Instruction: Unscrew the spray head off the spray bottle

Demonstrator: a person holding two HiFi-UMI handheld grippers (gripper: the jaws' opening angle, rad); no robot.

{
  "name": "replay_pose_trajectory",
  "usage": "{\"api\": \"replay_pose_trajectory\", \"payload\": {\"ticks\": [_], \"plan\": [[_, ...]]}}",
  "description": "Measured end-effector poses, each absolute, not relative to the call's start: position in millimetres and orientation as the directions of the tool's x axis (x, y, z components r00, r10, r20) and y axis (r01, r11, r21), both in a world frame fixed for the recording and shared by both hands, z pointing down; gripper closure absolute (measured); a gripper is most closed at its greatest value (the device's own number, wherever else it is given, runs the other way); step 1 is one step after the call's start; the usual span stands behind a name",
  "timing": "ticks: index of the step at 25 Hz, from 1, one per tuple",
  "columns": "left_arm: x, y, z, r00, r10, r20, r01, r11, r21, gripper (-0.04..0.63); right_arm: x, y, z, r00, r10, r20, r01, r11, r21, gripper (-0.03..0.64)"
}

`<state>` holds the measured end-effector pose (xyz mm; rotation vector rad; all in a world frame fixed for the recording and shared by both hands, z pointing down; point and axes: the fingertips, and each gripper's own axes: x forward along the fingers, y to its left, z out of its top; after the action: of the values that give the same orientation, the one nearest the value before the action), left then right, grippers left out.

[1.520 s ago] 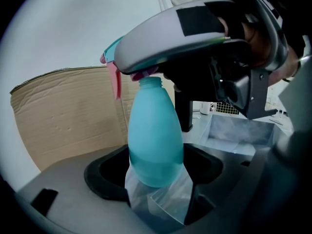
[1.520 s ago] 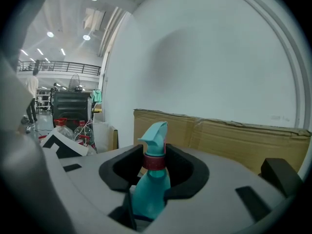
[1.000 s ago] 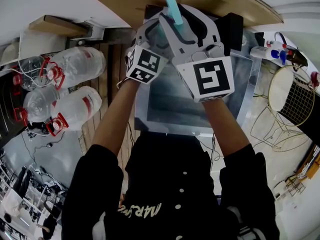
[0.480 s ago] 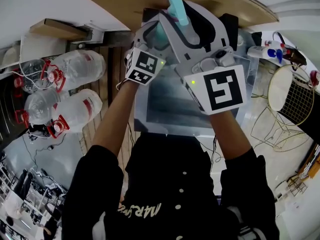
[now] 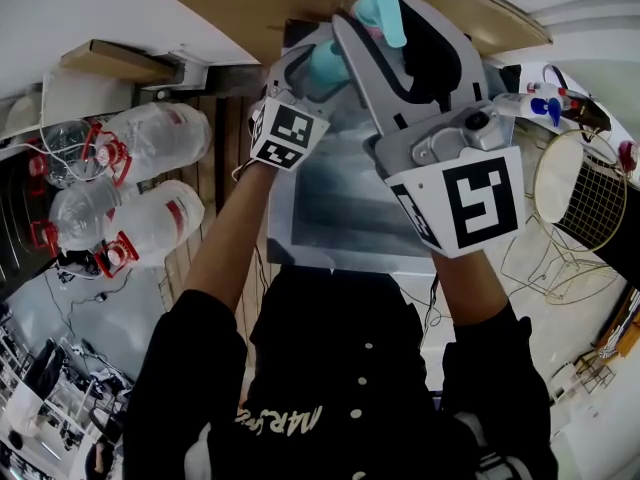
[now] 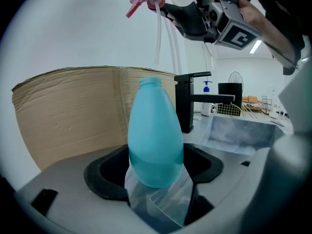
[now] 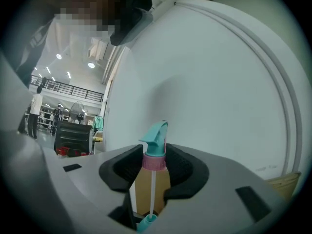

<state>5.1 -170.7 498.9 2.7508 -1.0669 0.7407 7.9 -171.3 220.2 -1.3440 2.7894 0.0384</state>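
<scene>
White wall and a cardboard panel [image 6: 68,111] back the scene as I hold the one teal spray bottle [image 6: 155,130] upright, my left tool [image 6: 156,172] clamped round its belly, neck bare. My right tool [image 7: 155,173] grips the one spray head [image 7: 155,139] by its pink collar, above the bottle, tube dangling clear. Unscrewing looks done; next, I judge, set the head down without dripping. Beyond: one black faucet [image 6: 187,104], one metal sink [image 5: 320,208], four water jugs [image 5: 150,128] on the floor.
</scene>
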Motion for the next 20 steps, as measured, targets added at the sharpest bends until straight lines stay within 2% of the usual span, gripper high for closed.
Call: {"api": "replay_pose_trajectory", "payload": {"ticks": [20], "plan": [[8,-174,499,0.62,-0.615,0.487,-0.65,-0.751,-0.12,0.229,41,-158,197,-0.579,-0.812,-0.076,-0.815,0.579,0.016,0.46]]}}
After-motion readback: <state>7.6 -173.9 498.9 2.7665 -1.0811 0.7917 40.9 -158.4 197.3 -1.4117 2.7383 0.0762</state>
